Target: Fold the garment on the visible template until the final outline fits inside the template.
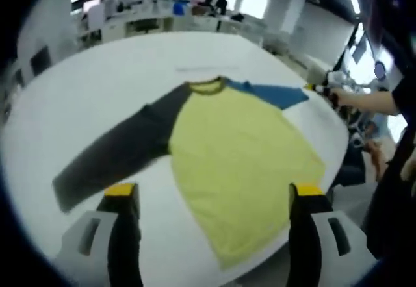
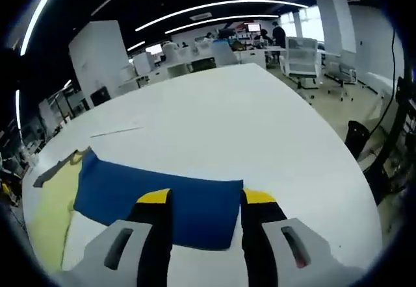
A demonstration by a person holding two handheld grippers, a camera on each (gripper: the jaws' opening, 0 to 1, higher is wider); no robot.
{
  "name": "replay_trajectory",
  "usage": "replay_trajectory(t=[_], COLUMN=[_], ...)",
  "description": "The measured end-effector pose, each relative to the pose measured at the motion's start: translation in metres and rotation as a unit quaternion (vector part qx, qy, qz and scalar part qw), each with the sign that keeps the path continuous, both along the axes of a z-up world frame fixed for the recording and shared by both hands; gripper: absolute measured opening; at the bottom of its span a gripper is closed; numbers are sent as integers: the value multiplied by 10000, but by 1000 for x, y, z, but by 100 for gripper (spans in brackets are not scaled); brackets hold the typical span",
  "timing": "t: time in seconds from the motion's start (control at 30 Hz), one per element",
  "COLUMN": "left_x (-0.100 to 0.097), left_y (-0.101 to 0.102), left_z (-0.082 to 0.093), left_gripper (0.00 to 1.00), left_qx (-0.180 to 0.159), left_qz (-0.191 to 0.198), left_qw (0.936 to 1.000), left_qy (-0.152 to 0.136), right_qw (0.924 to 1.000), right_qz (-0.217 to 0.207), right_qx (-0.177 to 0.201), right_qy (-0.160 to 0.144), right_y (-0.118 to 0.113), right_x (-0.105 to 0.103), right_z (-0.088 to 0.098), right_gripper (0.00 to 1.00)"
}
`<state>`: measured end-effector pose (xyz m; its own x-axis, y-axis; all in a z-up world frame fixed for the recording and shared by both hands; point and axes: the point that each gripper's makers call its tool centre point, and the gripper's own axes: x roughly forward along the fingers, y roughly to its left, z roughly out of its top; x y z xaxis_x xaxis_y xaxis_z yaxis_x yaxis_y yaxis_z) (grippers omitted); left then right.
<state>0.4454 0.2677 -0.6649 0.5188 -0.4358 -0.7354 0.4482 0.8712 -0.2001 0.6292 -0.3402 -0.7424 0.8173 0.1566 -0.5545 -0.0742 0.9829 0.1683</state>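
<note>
Flat on white table (image 1: 97, 86): garment (image 1: 240, 144).

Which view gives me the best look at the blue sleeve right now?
The right gripper view: the blue sleeve lies flat and large just ahead of the right hand-held gripper, whose jaws stand apart over its cuff end. The left gripper view shows the same sleeve only small and far off, beside the yellow shirt body.

left tool (image 1: 214, 193) jaws wide apart | right tool (image 2: 203, 197) jaws parted
</note>
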Motion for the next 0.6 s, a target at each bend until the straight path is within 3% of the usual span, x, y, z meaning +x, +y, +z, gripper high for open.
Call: replay_trajectory(t=[0.27, 0.3, 0.4, 0.6], left_x=[0, 0, -1, 1], left_y=[-5, -6, -6, -9], left_z=[-6, -7, -8, -6], left_gripper=[90, 89, 89, 89], left_qx=[33, 50, 55, -21], left_qz=[-40, -58, -62, -8], left_qw=[10000, 9999, 9999, 10000], left_qy=[64, 76, 79, 76], right_qw=[9997, 9996, 9987, 9978], right_qz=[-35, -72, -147, -130], right_qx=[-145, -191, -396, -483], right_qy=[167, 199, 301, 440], right_y=[-17, -5, -2, -16], right_x=[16, 7, -1, 9], right_z=[-14, -7, -5, -17], right_gripper=[37, 35, 29, 23])
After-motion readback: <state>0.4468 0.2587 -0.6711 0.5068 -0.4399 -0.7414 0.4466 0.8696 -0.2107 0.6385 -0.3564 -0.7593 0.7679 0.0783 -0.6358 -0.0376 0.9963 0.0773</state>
